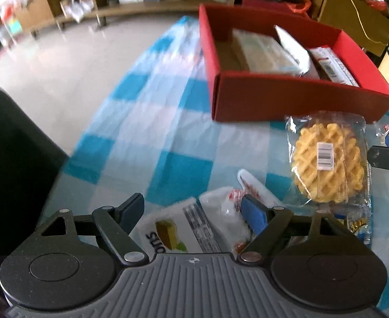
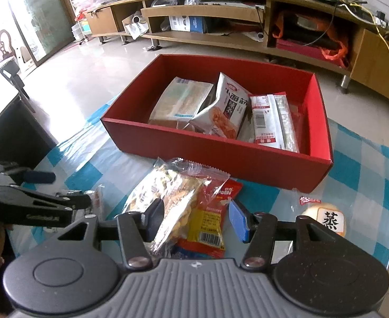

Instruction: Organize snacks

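Note:
A red box [image 1: 287, 98] [image 2: 220, 153] stands on the blue-checked tablecloth and holds several snack packets [image 2: 220, 108]. In the left wrist view my left gripper [image 1: 193, 212] is open, low over a white snack packet [image 1: 178, 228] and a clear wrapper [image 1: 226, 209] that lie between its fingers. A wrapped waffle [image 1: 326, 159] lies to its right. In the right wrist view my right gripper [image 2: 197, 218] is open around a clear waffle packet [image 2: 168, 196] and a red-yellow packet [image 2: 210, 220]. A round bun packet [image 2: 329, 218] lies to its right.
The left gripper's fingers [image 2: 40, 177] show at the left of the right wrist view. A dark chair [image 1: 9, 159] stands left of the table. A long wooden TV cabinet [image 2: 247, 13] with clutter runs along the far wall beyond tiled floor [image 2: 88, 66].

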`<state>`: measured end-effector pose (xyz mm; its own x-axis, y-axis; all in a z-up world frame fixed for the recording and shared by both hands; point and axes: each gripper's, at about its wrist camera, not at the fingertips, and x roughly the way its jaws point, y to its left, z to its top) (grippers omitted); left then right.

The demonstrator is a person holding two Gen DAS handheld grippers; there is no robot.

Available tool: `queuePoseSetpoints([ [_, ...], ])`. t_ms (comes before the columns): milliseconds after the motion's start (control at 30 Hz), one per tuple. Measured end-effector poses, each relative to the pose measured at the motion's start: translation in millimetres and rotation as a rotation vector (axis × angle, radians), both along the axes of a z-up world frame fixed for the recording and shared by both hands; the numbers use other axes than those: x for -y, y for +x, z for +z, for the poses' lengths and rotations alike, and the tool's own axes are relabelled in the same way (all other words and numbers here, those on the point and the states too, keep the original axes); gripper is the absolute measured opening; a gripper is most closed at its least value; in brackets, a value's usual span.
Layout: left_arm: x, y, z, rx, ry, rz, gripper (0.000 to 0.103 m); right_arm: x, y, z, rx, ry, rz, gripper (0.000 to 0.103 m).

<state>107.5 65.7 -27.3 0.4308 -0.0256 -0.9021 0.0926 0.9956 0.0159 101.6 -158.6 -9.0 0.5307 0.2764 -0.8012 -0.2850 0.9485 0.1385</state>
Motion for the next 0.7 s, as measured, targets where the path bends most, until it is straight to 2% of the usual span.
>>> queuePoseSetpoints([
  [100, -5.9, -5.9, 0.7, -0.025, -0.034, -0.006, 0.088, 0.5, 1.6, -1.5, -0.008, 0.005, 0.001, 0.054],
  [300, -1.7, -31.8, -5.0, -0.043, 0.026, -0.045, 0.088, -3.2, 1.8, 0.5, -0.007, 0.016, 0.018, 0.054],
  [500, -18.1, -42.1, -7.7, -0.073, -0.038, 0.124, 0.086, -8.9, -1.3, 4.2, 0.004, 0.018, 0.043, 0.054],
  [700, -22.7, -49.3, 1.2, -0.057, -0.032, 0.187, 0.084, -18.0, -7.1, 11.8, 0.026, 0.029, 0.084, 0.054],
])
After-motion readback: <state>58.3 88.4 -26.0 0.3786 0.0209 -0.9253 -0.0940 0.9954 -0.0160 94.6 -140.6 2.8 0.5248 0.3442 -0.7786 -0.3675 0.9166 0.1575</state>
